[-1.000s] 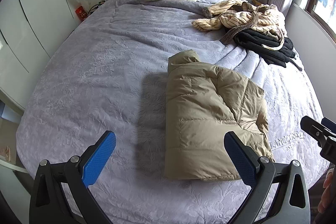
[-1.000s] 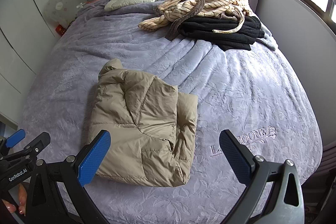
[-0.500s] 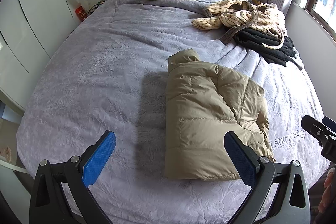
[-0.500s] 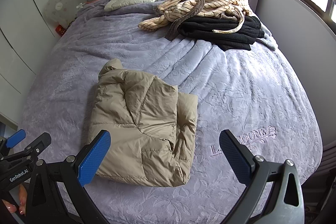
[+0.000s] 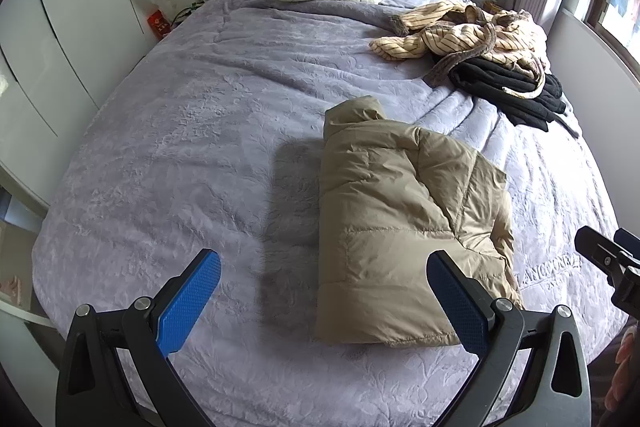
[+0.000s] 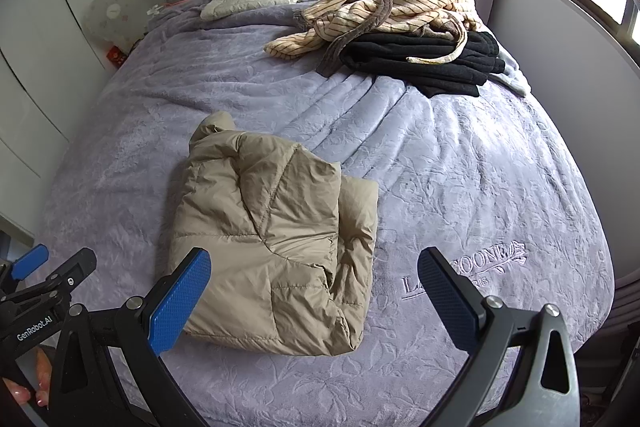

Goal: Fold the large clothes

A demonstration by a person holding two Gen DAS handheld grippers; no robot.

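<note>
Tan puffer jacket lying folded into a compact bundle near the foot of the bed, sleeves tucked in, collar end pointing toward the headboard. Looks finished, or close to it, judging by its tidy shape. Left gripper held back from the near edge, jaws wide apart, nothing between them. Right gripper likewise spread wide and empty, above the bundle's near edge. Still unfolded: striped robe heaped over black clothing at the far right side. Probably next: reaching for that pile
</note>
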